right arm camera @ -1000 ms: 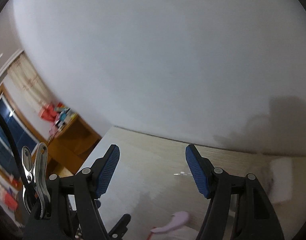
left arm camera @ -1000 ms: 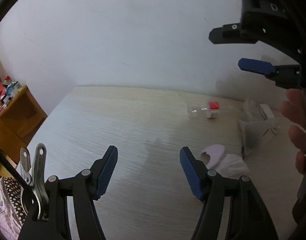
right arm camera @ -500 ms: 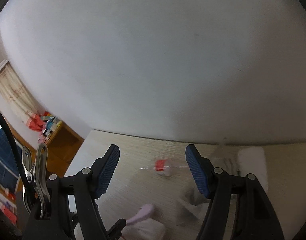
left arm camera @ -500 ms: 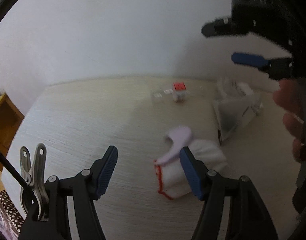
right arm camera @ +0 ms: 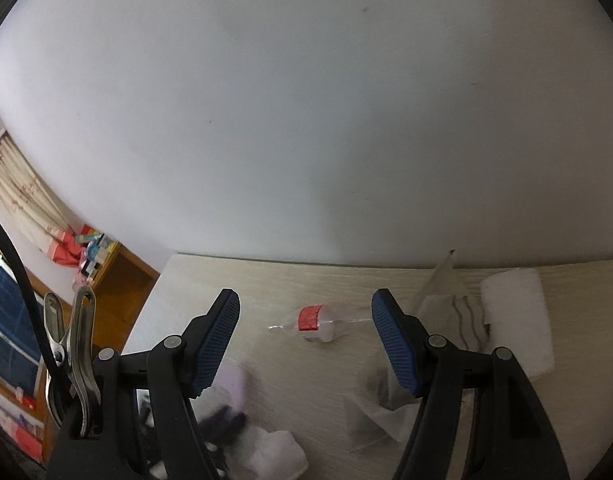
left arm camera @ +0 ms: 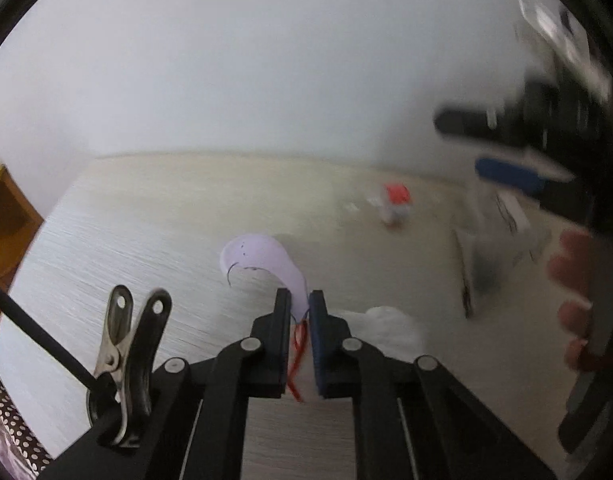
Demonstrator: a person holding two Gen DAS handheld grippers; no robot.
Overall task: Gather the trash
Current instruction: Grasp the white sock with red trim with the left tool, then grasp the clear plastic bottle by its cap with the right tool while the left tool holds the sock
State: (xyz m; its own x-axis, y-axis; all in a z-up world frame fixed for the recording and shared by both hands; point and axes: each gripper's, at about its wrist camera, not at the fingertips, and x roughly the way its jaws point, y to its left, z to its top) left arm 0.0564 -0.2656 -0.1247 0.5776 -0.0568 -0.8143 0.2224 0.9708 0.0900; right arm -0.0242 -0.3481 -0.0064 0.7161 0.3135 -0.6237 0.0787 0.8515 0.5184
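Observation:
A white bag (left arm camera: 390, 326) with red trim lies on the pale wooden table (left arm camera: 146, 240). Its lilac flap (left arm camera: 262, 256) curls up between the pads of my left gripper (left arm camera: 300, 304), whose jaws are closing and pinch it. A crushed clear bottle with a red label (right arm camera: 316, 322) lies farther back, seen between the spread fingers of my right gripper (right arm camera: 305, 300). That gripper is open, holds nothing and hovers above the table. In the left wrist view the right gripper (left arm camera: 478, 146) hangs blurred at the upper right, with the bottle (left arm camera: 394, 204) below it.
A clear plastic wrapper (right arm camera: 446, 312) and a folded white cloth (right arm camera: 514, 320) lie at the back right by the wall. Crumpled clear plastic (right arm camera: 374, 412) lies nearer. A wooden shelf (right arm camera: 122, 276) stands off the table's left edge. A person's fingers (left arm camera: 570, 276) hold the right gripper.
My left gripper came down onto the white bag and closed on its lilac flap. The right gripper tilted down, bringing the bottle and wrapper into its view, and stayed open.

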